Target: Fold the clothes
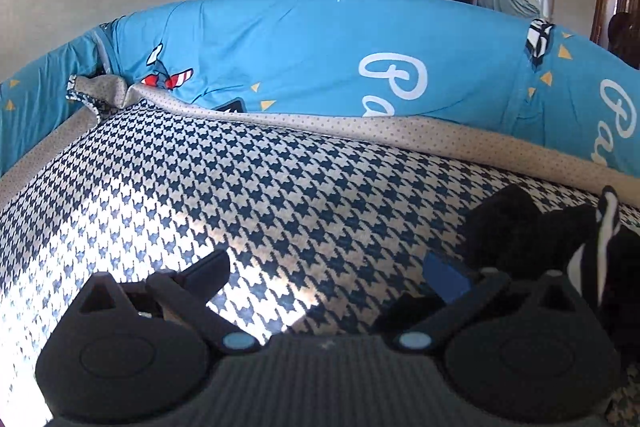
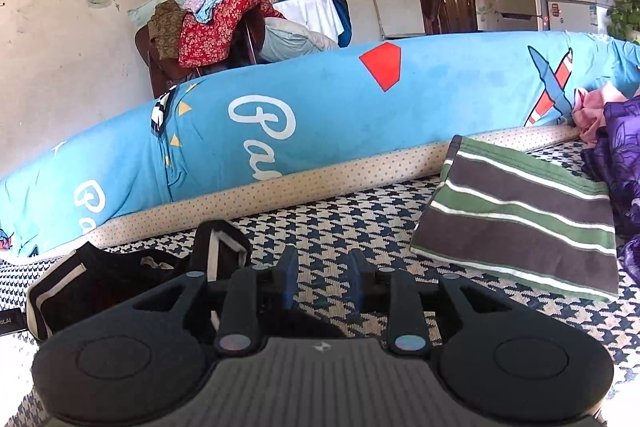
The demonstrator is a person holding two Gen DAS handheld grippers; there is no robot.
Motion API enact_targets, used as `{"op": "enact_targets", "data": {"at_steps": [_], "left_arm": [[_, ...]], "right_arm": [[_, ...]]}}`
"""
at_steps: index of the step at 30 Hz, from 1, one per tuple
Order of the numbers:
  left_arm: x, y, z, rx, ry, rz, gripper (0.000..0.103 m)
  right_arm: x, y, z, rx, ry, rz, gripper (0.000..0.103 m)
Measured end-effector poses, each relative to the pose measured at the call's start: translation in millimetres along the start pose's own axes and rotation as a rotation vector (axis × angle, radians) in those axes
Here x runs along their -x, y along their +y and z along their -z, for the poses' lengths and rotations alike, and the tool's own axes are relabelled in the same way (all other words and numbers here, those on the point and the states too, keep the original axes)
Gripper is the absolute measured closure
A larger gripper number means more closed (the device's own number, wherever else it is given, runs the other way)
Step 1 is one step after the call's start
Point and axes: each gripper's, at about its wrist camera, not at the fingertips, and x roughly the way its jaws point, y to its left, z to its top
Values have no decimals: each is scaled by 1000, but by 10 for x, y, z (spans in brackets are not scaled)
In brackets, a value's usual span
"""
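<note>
A black garment with white trim [image 2: 108, 279] lies crumpled on the houndstooth bed cover [image 2: 340, 223], just left of my right gripper [image 2: 323, 277], which is open and empty above the cover. The same garment shows at the right edge of the left wrist view [image 1: 560, 239]. My left gripper [image 1: 332, 275] is open wide and empty; its right finger [image 1: 448, 281] sits close beside the garment. A folded green, brown and white striped garment [image 2: 520, 215] lies on the cover to the right.
A long blue printed bolster [image 1: 320, 59] runs along the far side of the bed [image 2: 320, 115]. A purple garment [image 2: 624, 155] and a pink one [image 2: 592, 111] are heaped at far right. A chair piled with clothes [image 2: 216, 23] stands behind.
</note>
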Motion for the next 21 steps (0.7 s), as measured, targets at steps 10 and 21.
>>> {"op": "enact_targets", "data": {"at_steps": [10,21], "left_arm": [[477,-188,54,-65,-94,190,0],[458,-430,221,-143,-93,288,0]], "right_arm": [[205,55,-6,-8,39,-80,67],[173,378,328,69,210,-280,67]]}}
